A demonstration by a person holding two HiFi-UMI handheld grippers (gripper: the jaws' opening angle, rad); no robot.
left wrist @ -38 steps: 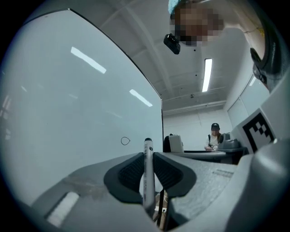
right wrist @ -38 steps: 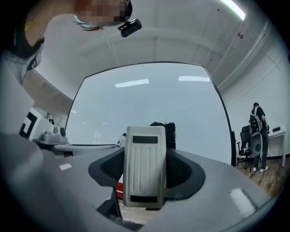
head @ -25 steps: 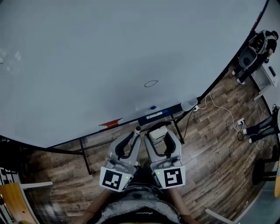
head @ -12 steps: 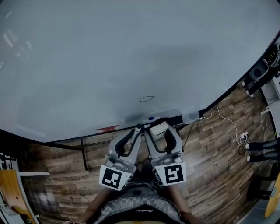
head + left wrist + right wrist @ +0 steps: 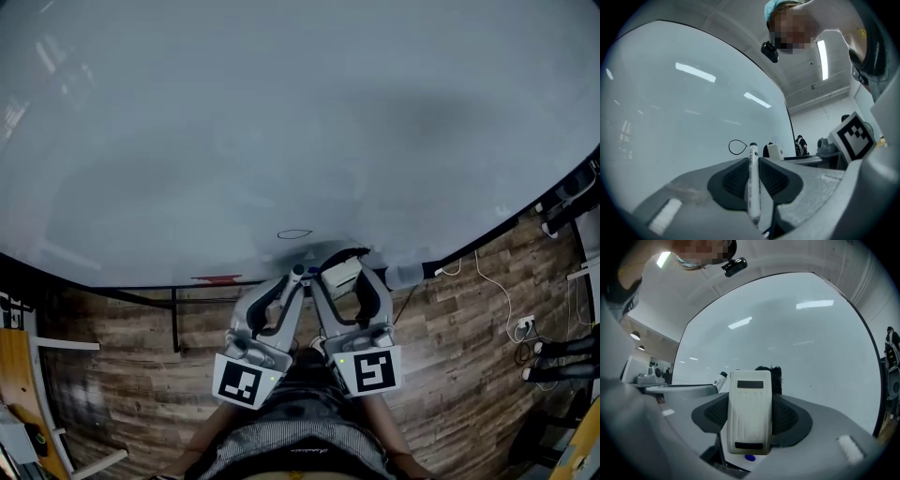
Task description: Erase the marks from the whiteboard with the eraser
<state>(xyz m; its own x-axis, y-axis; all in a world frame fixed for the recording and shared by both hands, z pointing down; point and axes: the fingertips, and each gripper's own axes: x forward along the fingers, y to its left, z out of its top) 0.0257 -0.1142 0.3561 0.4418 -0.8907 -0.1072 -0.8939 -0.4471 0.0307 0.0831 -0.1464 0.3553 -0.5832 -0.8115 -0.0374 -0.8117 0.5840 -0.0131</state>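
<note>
Left gripper (image 5: 292, 281) clamped on marker (image 5: 753, 187), right gripper (image 5: 345, 277) clamped on eraser (image 5: 750, 413), both held close beneath oval mark (image 5: 294, 233) on whiteboard (image 5: 234, 122).

From above the person's head, the camera looks steeply down past the left gripper (image 5: 292, 286) and right gripper (image 5: 345, 277), held side by side close to the whiteboard (image 5: 281, 112), which fills the frame above the wood floor (image 5: 450, 356). Each gripper camera looks along its own jaws at the board from near. The oval mark (image 5: 294, 233) appears in both the head view and the left gripper view.
</note>
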